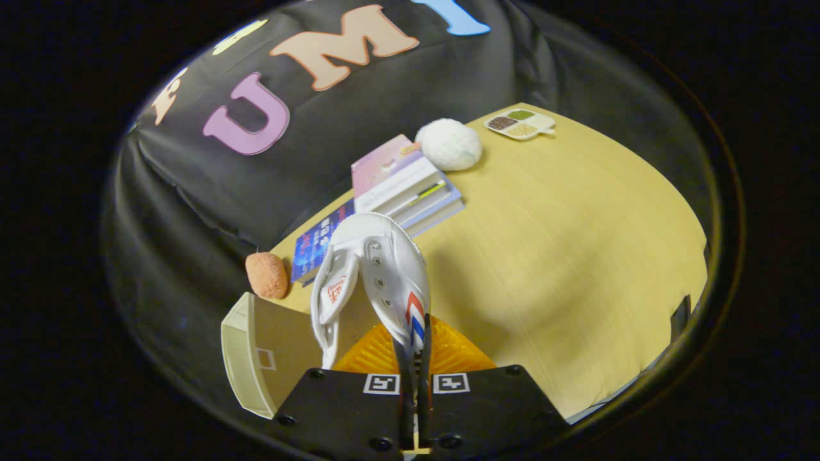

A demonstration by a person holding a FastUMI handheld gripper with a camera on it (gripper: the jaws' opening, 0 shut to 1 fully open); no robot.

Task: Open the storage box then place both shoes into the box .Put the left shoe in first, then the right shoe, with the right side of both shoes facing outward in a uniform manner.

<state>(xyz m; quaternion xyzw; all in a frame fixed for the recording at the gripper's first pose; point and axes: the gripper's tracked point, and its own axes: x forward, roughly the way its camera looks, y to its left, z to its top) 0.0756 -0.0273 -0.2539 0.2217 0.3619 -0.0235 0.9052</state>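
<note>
The hand-held gripper (415, 358) is clenched on the side wall of a white shoe (375, 275), which hangs lifted above the counter (576, 256). An open storage box (256, 358) lies at 9 o'clock from the fingers; books (397, 192) rest at 12 o'clock beyond the shoe.
</note>
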